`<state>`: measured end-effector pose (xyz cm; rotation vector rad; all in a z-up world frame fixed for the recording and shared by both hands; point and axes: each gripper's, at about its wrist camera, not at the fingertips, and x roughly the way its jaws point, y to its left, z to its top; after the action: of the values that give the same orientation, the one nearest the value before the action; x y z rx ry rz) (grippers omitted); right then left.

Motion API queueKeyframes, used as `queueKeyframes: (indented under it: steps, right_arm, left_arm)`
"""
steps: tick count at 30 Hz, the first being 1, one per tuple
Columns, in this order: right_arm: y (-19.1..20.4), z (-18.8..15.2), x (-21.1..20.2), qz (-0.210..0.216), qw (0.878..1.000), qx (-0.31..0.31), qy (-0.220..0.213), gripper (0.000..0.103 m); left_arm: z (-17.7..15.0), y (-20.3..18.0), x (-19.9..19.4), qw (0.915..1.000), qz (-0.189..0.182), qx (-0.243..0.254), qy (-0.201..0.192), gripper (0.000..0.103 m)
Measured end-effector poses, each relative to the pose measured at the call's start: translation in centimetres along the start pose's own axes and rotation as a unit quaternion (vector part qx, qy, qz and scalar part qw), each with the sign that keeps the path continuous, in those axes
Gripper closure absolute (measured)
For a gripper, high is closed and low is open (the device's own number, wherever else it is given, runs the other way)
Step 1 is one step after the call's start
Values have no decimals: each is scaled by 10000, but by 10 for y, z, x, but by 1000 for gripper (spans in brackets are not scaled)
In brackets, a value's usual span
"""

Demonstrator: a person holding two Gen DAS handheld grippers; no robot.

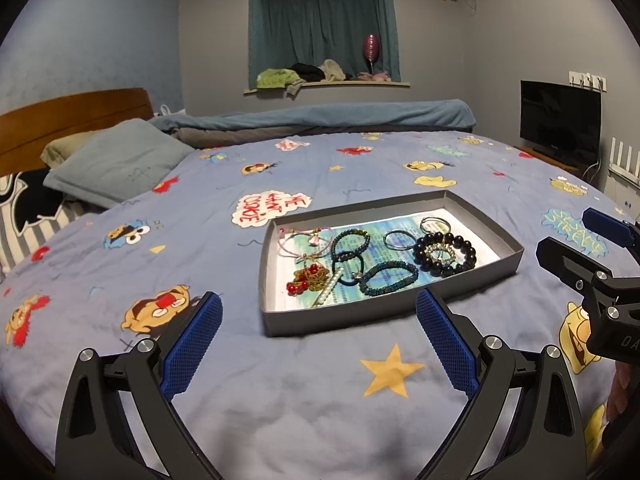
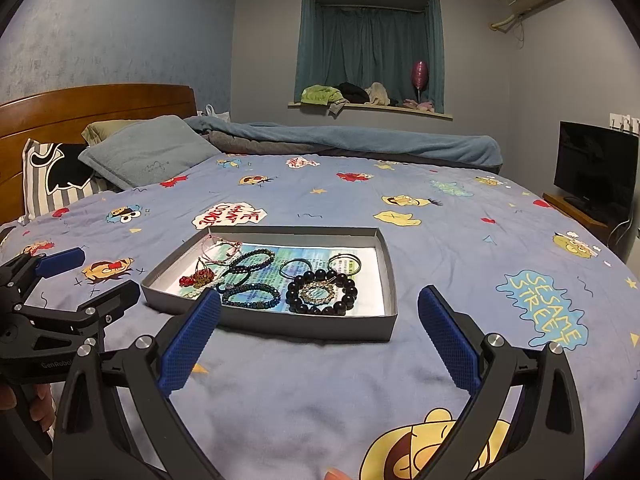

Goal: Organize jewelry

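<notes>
A shallow grey tray [image 1: 390, 309] [image 2: 304, 326] lies on the bed and holds several bracelets. Among them are a black bead bracelet [image 1: 445, 254] [image 2: 322, 292], a teal bead bracelet [image 1: 388, 278] [image 2: 251, 295], a red bead piece [image 1: 305, 278] [image 2: 196, 278] and thin pink cords [image 1: 294, 242] [image 2: 218, 249]. My left gripper [image 1: 319, 312] hovers just short of the tray's near edge, open and empty. My right gripper [image 2: 320, 308] hangs before the tray's near wall, open with nothing between its fingers. Each gripper shows at the edge of the other's view.
The blue cartoon-print bedspread [image 1: 280, 380] [image 2: 300, 392] spreads all round the tray. Pillows [image 1: 116, 160] and a wooden headboard [image 2: 92, 104] lie at the far left. A rolled blanket [image 1: 320, 118] lines the far side, and a television [image 2: 596, 168] stands on the right.
</notes>
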<state>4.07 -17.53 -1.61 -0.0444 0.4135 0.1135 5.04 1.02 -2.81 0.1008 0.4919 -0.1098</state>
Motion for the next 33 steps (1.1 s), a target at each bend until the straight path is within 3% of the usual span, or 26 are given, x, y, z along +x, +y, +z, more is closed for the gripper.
queueKeyframes:
  steps: [33]
  right_arm:
    - [3,-3,1,15,10000,-16,41,6]
  left_arm:
    - [-3,-1,0,10000,-44,29,45,6]
